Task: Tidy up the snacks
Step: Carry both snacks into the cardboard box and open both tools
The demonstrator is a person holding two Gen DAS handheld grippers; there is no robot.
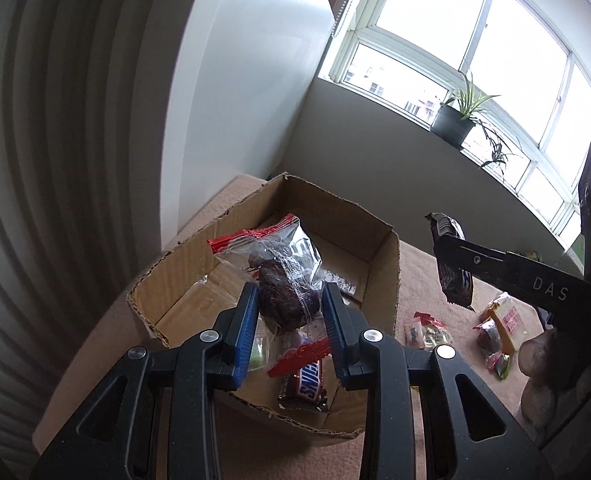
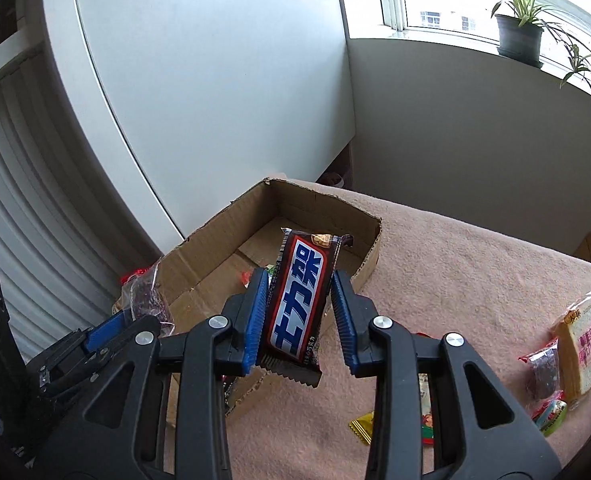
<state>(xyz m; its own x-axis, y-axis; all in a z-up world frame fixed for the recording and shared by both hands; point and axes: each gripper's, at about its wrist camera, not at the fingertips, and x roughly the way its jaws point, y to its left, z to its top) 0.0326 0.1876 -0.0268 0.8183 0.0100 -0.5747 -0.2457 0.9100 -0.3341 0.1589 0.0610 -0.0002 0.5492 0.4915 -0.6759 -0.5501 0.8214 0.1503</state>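
Left wrist view: I am holding the left gripper [image 1: 289,308] over the cardboard box [image 1: 391,264], its blue pads pinching a clear packet with a dark snack inside [image 1: 283,280]. The packet is standing up from the jaws toward twelve o'clock, red seal on top, and I judge I am keeping it above the open box so that it can drop straight in. Directly below the packet, at six o'clock, a Snickers bar [image 1: 307,380] is already lying on the box floor. Out at three o'clock the right gripper [image 1: 451,264] is coming in across the pink tablecloth [image 1: 423,280], carrying a dark chocolate bar [image 1: 453,276].

In the right wrist view that bar [image 2: 299,308] is sitting lengthwise between the jaws, which are narrowed onto its sides, label facing the camera, so the wrapper stays flat and cannot slide. The box is lying past it at twelve o'clock, mostly bare inside. At four o'clock loose snacks are waiting on the cloth: a sliced bread pack [image 2: 585,348], a small dark packet [image 2: 543,372] and a yellow candy [image 2: 361,426]. I judge the sorting is partly done.
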